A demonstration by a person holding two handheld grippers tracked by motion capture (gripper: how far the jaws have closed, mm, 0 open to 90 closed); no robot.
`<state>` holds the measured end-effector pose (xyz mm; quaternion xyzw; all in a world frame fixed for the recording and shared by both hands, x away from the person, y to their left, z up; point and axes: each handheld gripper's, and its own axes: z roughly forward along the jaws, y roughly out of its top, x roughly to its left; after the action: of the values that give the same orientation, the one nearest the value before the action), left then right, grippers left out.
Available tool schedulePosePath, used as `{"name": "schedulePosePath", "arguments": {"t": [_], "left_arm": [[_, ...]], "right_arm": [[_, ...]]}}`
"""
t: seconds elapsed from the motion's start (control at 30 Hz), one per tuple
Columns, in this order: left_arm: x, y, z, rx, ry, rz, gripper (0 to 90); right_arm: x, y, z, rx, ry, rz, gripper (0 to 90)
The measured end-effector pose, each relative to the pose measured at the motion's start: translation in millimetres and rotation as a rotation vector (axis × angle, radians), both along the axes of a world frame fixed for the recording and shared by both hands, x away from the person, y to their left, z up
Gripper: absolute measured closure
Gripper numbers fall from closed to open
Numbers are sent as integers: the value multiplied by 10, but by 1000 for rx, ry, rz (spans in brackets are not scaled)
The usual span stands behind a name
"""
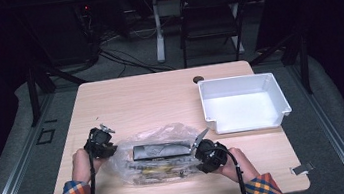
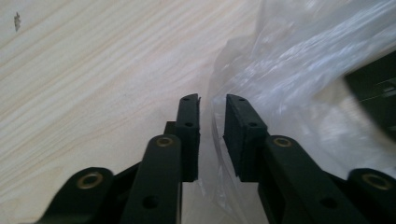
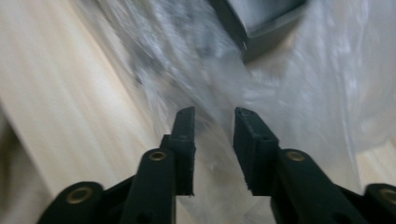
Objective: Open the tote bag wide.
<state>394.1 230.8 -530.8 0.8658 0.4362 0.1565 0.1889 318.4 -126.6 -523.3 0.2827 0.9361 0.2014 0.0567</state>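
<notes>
Now | left gripper (image 2: 212, 105): jaws slightly parted, bag film seen between, not pressed | right gripper (image 3: 214, 116): jaws slightly parted over film | clear plastic bag (image 1: 160, 154) laid between both grippers on table (image 1: 150, 100) | white tray (image 1: 241, 103) set well apart.

bag (image 1: 160, 154) on table (image 1: 135, 102), tray (image 1: 244, 102) right

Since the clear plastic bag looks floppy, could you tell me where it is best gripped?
Grip the clear plastic bag by the loose film at its two ends, coming in from left and right. The dark box weighs down its middle, while the thin edges stick out, easy to pinch.
</notes>
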Motion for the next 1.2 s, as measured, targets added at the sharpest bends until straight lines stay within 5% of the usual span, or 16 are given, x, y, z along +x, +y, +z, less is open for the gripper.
{"name": "schedulePosePath", "arguments": {"t": [0.17, 0.37, 0.5, 0.6, 0.73, 0.9, 1.0, 1.17, 1.2], "left_arm": [[-65, 26, 186, -52, -42, -1, 505], [-83, -66, 226, -79, -32, -50, 437], [-30, -125, 180, -92, -2, -69, 403], [37, -157, 104, -76, 22, -71, 395], [112, -179, -39, -54, 92, -89, 480], [107, -225, -105, -57, 126, -156, 799], [73, -313, -111, -6, 62, -158, 896], [70, -458, -95, 83, -146, -126, 900], [79, -473, -103, 87, -157, -119, 900]], "right_arm": [[-43, 31, 145, 92, -35, 13, 576], [-65, 43, 277, 165, -85, 17, 515], [-11, 4, 352, 198, -213, -99, 506], [124, 6, 275, 128, -251, -208, 519], [331, 2, 68, 84, -183, -281, 670], [441, -25, -71, 94, -125, -323, 842], [485, -7, -125, 101, -142, -355, 867], [573, 34, -138, 42, -195, -375, 877], [588, 37, -142, 47, -204, -384, 875]]}}
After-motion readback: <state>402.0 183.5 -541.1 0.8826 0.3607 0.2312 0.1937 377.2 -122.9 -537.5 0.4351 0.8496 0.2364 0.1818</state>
